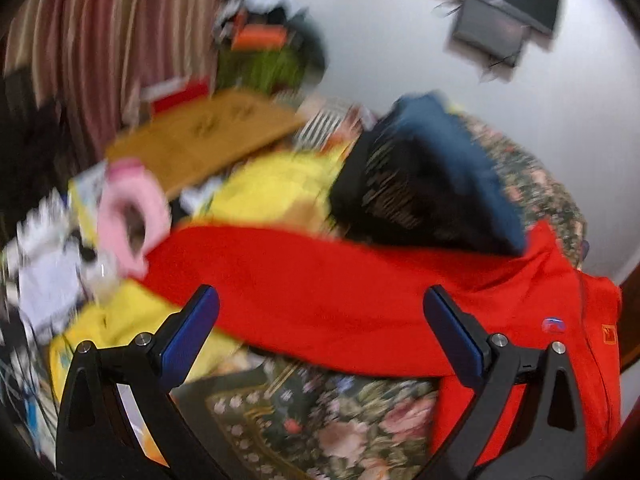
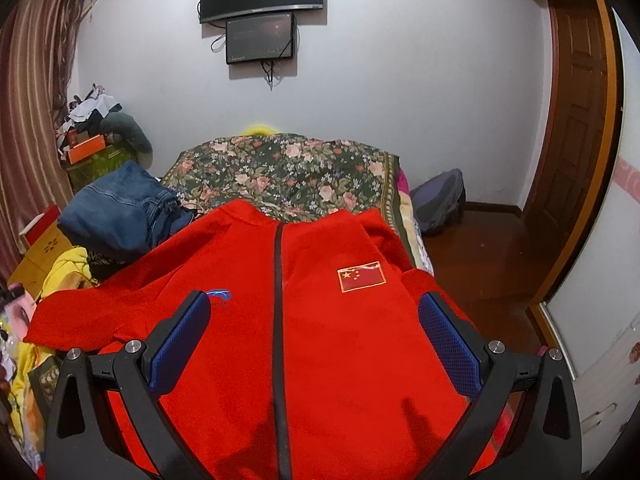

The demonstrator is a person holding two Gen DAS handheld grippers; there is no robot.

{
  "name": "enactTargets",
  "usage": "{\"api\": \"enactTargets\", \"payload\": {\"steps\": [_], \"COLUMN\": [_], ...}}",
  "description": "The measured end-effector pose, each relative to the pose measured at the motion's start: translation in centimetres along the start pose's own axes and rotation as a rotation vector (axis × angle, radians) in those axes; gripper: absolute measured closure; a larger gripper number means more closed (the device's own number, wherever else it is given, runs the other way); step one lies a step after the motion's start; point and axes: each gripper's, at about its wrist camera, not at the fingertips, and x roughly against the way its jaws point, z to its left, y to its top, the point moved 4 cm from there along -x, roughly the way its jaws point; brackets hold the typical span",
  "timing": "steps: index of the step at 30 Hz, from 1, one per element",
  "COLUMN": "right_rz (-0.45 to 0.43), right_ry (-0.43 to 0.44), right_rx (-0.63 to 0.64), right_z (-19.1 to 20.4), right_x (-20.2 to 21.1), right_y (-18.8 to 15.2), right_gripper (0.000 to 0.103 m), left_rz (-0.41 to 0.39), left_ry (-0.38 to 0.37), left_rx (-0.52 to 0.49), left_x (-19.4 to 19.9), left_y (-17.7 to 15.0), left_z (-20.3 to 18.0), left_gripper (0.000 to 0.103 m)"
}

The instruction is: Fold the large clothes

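Observation:
A red zip jacket (image 2: 320, 320) lies front up on the floral bedspread (image 2: 288, 168), with a dark zipper down its middle and a flag patch on its chest. One sleeve (image 1: 300, 288) stretches out to the left. My right gripper (image 2: 314, 332) hovers open over the jacket's chest, astride the zipper, holding nothing. My left gripper (image 1: 320, 332) is open above the outstretched sleeve, with nothing between its blue pads. The left wrist view is blurred by motion.
Folded blue jeans (image 2: 116, 212) on dark clothes (image 1: 404, 196) sit left of the jacket. Yellow cloth (image 1: 272, 188), a pink item (image 1: 132, 212) and a wooden board (image 1: 204, 136) crowd the left side. A backpack (image 2: 438, 200) stands on the floor beside the bed, near a wooden door (image 2: 576, 120).

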Motion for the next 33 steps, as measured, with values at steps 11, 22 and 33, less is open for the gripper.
{"api": "enactTargets", "payload": {"steps": [11, 22, 33], "right_rz": [0.064, 0.084, 0.075], "right_ry": [0.026, 0.041, 0.029], "right_rx": [-0.028, -0.041, -0.021], "right_z": [0.2, 0.4, 0.4], "right_x": [-2.2, -2.2, -2.2], "right_y": [-0.2, -0.2, 0.1], "right_gripper": [0.000, 0.000, 0.000], "left_rz": [0.323, 0.318, 0.070], "left_ry": [-0.155, -0.038, 0.038], "left_rx": [0.365, 0.435, 0.140], "left_x": [-8.3, -12.6, -6.2], "left_y": [-4.3, -4.6, 0.9], "left_z": [8.4, 10.2, 2.8], "left_gripper": [0.032, 0.053, 0.099]}}
